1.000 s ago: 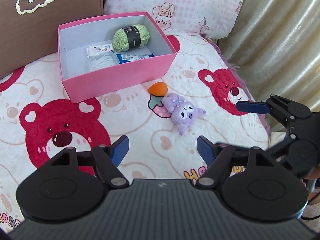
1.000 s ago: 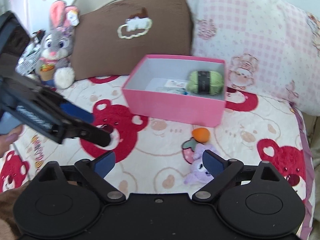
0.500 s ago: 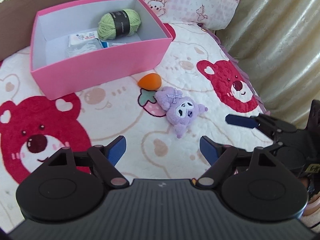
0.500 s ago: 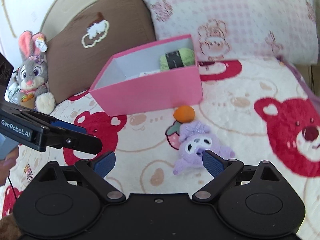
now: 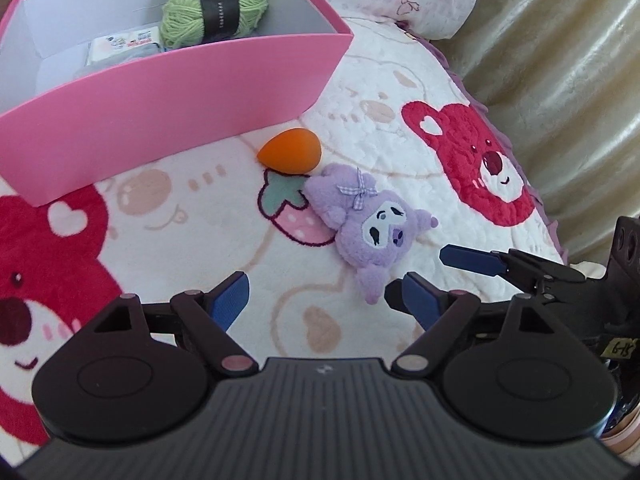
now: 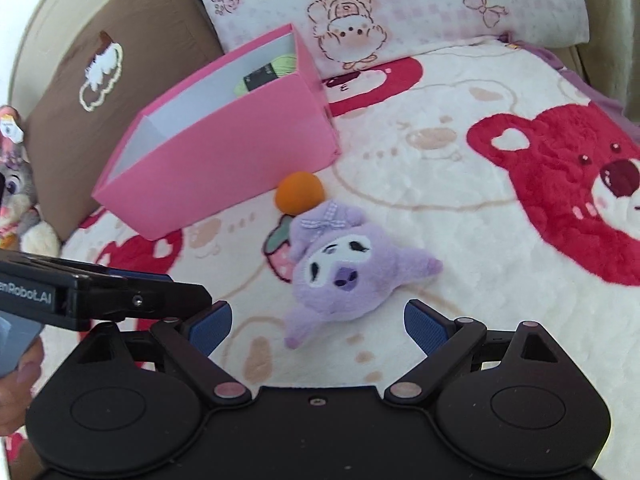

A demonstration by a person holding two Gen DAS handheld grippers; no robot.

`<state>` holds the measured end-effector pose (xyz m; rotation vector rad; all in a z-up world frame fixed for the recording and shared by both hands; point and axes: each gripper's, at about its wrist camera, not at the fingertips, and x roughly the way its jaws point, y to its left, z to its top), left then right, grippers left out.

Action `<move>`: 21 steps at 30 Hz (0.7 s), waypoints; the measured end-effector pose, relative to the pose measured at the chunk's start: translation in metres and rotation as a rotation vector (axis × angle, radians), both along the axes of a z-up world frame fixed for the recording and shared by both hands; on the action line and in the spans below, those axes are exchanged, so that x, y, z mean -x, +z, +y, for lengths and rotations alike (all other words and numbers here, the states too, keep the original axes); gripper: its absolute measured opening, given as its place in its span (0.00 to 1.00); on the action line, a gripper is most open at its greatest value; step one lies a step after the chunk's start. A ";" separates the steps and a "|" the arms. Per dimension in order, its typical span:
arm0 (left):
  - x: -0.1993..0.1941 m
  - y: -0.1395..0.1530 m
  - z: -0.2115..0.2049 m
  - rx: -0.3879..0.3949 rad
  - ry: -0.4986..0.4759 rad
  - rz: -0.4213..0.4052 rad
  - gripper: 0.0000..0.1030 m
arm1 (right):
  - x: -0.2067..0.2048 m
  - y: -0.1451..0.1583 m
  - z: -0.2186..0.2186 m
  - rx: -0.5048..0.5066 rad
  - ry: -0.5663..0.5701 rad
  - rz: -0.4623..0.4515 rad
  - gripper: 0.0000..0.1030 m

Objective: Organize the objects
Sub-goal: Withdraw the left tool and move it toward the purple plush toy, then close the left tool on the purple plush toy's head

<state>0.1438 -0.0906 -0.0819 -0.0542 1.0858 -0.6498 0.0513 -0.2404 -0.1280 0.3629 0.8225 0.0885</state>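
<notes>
bear-printed bedding (image 5: 400,92) is covering the whole surface, with a brown pillow (image 6: 100,60) and a pink checked pillow (image 6: 400,0) being propped along its far side. a pink box (image 5: 160,92) is being rested on the blanket, and a green yarn ball (image 5: 216,4) and some small packets (image 5: 120,42) are being kept inside it. an orange egg-shaped sponge (image 5: 290,150) is lying just in front of the box's near wall, beside a printed strawberry. a purple plush toy (image 6: 344,268) is lying face up on the blanket, its bow end touching or nearly touching the sponge.

the right gripper (image 6: 316,320) is being held low over the blanket with its blue-padded fingers spread wide; nothing is being gripped, and the plush's lower end is sitting just ahead of and between the fingertips. the left gripper (image 5: 320,300) is likewise being held wide open and empty, with one foot of the plush lying close to its right pad. each gripper is being seen at the edge of the other's view, and a grey rabbit plush (image 6: 16,184) is being cut off by the far left edge of the right wrist view.
</notes>
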 end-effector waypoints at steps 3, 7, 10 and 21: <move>-0.007 -0.005 -0.006 0.025 -0.018 -0.009 0.81 | -0.003 -0.005 0.000 0.039 0.017 0.002 0.92; -0.016 -0.011 -0.015 0.057 -0.034 -0.013 0.80 | -0.006 -0.011 0.006 0.065 0.050 0.007 0.92; -0.019 -0.019 -0.025 0.042 -0.057 -0.017 0.76 | -0.010 -0.012 0.013 0.104 0.076 -0.011 0.92; -0.034 -0.039 -0.045 0.081 -0.114 0.050 0.43 | -0.015 -0.022 0.020 0.193 0.103 -0.041 0.92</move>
